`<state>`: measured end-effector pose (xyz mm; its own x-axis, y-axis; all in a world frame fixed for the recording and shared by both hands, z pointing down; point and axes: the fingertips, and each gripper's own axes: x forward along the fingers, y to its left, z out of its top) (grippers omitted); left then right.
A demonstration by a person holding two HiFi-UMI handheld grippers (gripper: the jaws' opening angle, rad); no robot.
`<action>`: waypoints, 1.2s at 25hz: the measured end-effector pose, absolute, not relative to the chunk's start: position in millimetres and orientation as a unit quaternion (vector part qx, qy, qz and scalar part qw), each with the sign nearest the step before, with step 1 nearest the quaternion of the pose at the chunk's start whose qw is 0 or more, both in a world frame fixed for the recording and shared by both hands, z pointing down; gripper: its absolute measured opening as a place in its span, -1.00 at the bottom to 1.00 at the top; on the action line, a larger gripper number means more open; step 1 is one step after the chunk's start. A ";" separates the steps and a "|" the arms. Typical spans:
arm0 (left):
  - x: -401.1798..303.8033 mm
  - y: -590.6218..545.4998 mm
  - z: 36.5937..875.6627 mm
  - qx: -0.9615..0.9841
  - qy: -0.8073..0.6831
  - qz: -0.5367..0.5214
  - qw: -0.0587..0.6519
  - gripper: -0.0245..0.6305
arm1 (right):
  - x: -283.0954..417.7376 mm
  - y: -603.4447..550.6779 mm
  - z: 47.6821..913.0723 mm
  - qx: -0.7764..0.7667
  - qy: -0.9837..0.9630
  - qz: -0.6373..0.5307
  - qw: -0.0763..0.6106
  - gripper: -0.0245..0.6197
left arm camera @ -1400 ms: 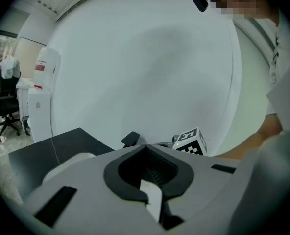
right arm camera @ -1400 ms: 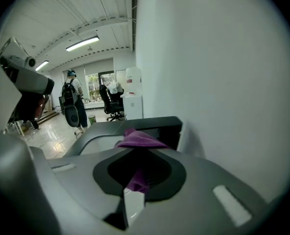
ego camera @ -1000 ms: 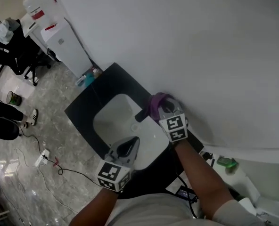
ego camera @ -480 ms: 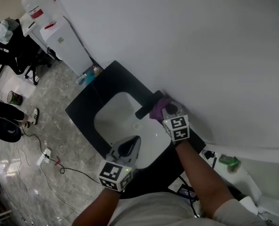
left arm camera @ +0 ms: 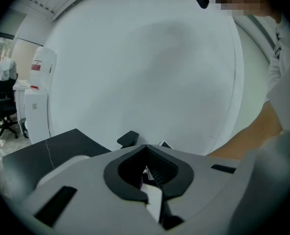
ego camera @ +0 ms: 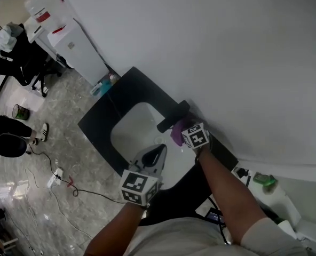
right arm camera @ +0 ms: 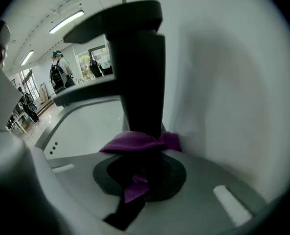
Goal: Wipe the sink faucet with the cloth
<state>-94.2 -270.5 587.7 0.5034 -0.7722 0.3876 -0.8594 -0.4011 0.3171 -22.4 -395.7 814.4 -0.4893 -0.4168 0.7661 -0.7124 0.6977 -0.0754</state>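
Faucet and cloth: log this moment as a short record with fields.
faucet: black faucet, upright at the back of the white sink
cloth: purple cloth, bunched against the faucet's lower column
right gripper: right gripper shut on the cloth
left gripper: left gripper jaws together, empty, over the sink's near edge
counter: black countertop around the sink

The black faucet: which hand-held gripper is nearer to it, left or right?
Right. The right hand-held gripper holds its purple cloth against the lower part of the faucet; the left hand-held gripper hangs over the sink basin, apart from the faucet.
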 end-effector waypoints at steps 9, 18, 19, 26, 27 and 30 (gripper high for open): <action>-103.7 -272.8 587.8 0.830 -0.491 0.077 0.253 -0.91 | -26.4 -402.0 664.4 0.405 -0.883 0.114 0.207 -0.84; -132.5 -272.4 586.5 0.816 -0.516 0.098 0.240 -0.91 | -17.5 -407.8 814.6 0.377 -0.828 0.203 0.363 -0.84; -132.8 -272.7 585.1 0.816 -0.517 0.096 0.241 -0.91 | -16.1 -408.6 804.2 0.379 -0.831 0.199 0.356 -0.84; -123.2 -270.1 553.5 0.827 -0.512 0.074 0.219 -0.91 | -34.5 -401.2 638.7 0.377 -0.896 0.120 0.202 -0.84; -121.2 -270.9 542.1 0.831 -0.511 0.070 0.211 -0.91 | -38.3 -397.7 608.8 0.372 -0.904 0.105 0.183 -0.84; -106.6 -266.2 497.6 0.843 -0.505 0.047 0.181 -0.91 | -33.9 -367.3 523.5 0.363 -0.920 0.068 0.130 -0.84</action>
<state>-106.6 -266.2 497.6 0.4857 -0.8341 0.2616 -0.8679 -0.4243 0.2584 -33.9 -367.3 523.5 -0.7031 -0.6501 0.2883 -0.6852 0.7277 -0.0302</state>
